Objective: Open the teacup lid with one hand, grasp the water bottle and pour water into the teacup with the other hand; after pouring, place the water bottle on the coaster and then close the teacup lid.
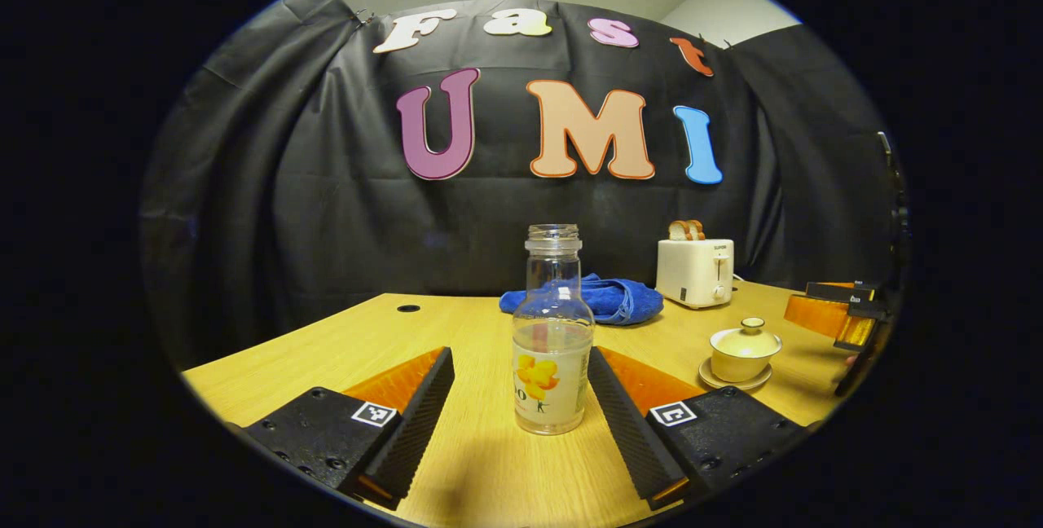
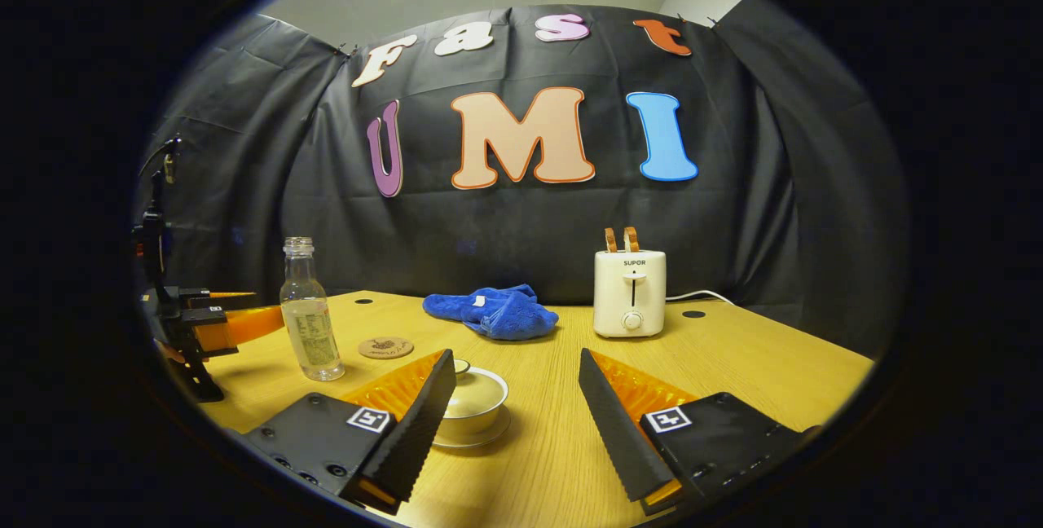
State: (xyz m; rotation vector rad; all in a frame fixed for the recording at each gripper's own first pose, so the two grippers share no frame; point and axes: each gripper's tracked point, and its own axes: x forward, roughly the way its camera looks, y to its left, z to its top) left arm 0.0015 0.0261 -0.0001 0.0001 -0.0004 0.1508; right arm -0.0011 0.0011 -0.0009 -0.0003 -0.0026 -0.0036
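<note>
Entry, one moment, two hand-held grippers over a wooden table (image 1: 342,349).

Left gripper (image 1: 517,393): jaws spread wide, gripping nothing. The water bottle (image 1: 552,332) stood upright dead ahead between the two fingers, with a gap on each side; neither finger touched it. Its long axis was vertical, its mouth uncapped, and water filled roughly the lower half. This gripper was plainly the nearer to the bottle; judged ready to clamp the label band once eased forward.

Right gripper (image 2: 515,393): jaws released, empty. The teacup (image 2: 477,398) sat low and left of centre, partly hidden behind the left finger, with its lid (image 2: 473,385) on and a saucer under it. The lid knob lay off the jaws' midline, so a shift leftward and downward was judged necessary before any pinch. From the left gripper view the same cup (image 1: 743,349) stood to the right of the bottle, well apart from it.

Coaster (image 2: 385,346): round, flat, lying just beside the bottle (image 2: 308,312), toward the cup.

Other items: blue cloth (image 2: 493,312) bunched at the rear centre; toaster (image 2: 629,292) with bread slices raised, rear right.

Room: black cloth wall behind, pale ceiling above.

Task state: lid not yet lifted, bottle not yet held.
</note>
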